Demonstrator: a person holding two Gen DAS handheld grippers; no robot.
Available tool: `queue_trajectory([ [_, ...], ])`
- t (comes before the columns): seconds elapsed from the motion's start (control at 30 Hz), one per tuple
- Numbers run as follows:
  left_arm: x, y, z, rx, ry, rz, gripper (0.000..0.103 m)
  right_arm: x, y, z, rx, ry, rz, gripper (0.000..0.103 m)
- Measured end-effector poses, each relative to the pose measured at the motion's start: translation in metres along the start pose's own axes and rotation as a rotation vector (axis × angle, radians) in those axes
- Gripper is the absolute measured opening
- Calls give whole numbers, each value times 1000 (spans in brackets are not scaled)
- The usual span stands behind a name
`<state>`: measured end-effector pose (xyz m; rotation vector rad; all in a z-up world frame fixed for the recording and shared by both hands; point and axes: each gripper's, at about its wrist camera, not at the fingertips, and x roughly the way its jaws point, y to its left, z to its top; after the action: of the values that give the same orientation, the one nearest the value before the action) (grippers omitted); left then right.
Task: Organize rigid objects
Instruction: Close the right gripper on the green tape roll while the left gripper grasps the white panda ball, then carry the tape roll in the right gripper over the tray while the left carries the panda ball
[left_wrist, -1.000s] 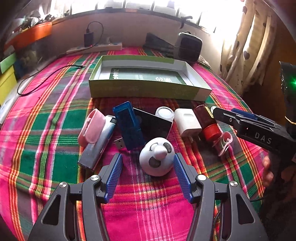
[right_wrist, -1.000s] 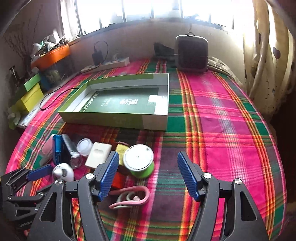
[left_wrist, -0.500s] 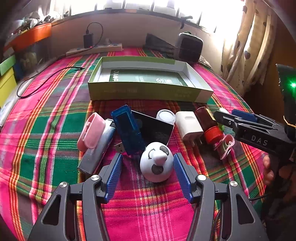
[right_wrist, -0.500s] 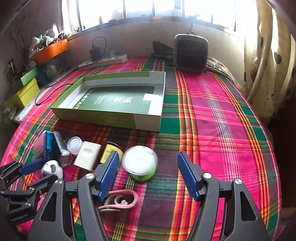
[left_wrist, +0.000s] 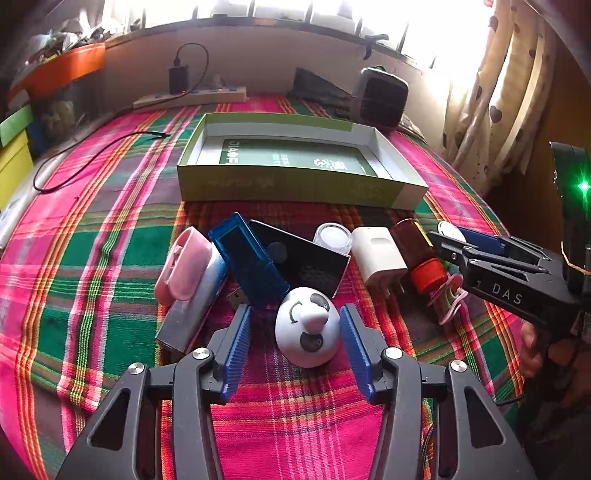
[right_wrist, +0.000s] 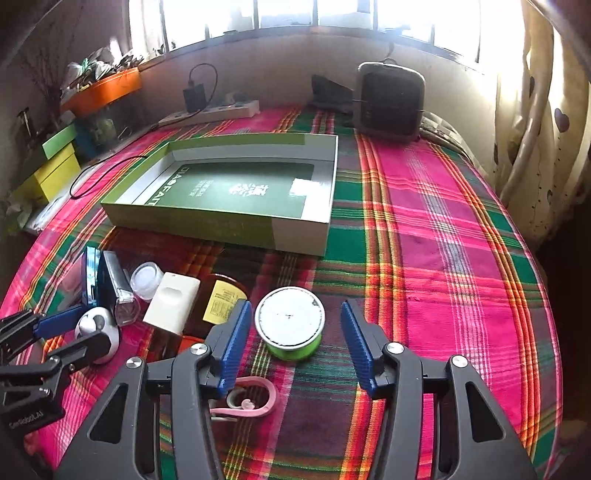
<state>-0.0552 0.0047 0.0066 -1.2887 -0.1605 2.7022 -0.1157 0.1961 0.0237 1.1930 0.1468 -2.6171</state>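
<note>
The left gripper (left_wrist: 295, 325) is held with its jaws apart around a white panda-faced dome (left_wrist: 307, 326), which rests on the plaid-covered counter (left_wrist: 92, 266); no contact with either blue pad can be made out. Just beyond the dome a blue USB stick (left_wrist: 248, 260) is propped against a black card (left_wrist: 301, 258), with a pink case (left_wrist: 183, 264) stacked on a silver lighter (left_wrist: 195, 299) to the left. A clear lidded pot (left_wrist: 333, 238), a white charger (left_wrist: 378, 256) and a brown bottle with a red cap (left_wrist: 419, 256) are crowded to the right. The right gripper (right_wrist: 291, 330) is spread open either side of a green spool with a white top (right_wrist: 290, 323). A pink ear hook (right_wrist: 247, 400) lies under its left finger. The open green box (right_wrist: 221, 225) sits farther back, near a black speaker (right_wrist: 389, 99) and a power strip (right_wrist: 210, 112)
</note>
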Motion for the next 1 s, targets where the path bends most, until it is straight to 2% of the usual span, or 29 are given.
queue_trajectory([
  [0.07,0,1,0,1,0,-5,43,-1,0,-1,1,-9,2,42],
  [0.2,-1,-2,1,8,-1,-16,35,-2,0,-2,-3,-9,5,36],
  [0.77,-6,-3,0,2,-19,-31,26,-7,2,-4,-9,-23,5,35],
  [1.0,-10,1,-2,-9,-21,-26,25,-11,3,-4,-8,-28,0,35],
])
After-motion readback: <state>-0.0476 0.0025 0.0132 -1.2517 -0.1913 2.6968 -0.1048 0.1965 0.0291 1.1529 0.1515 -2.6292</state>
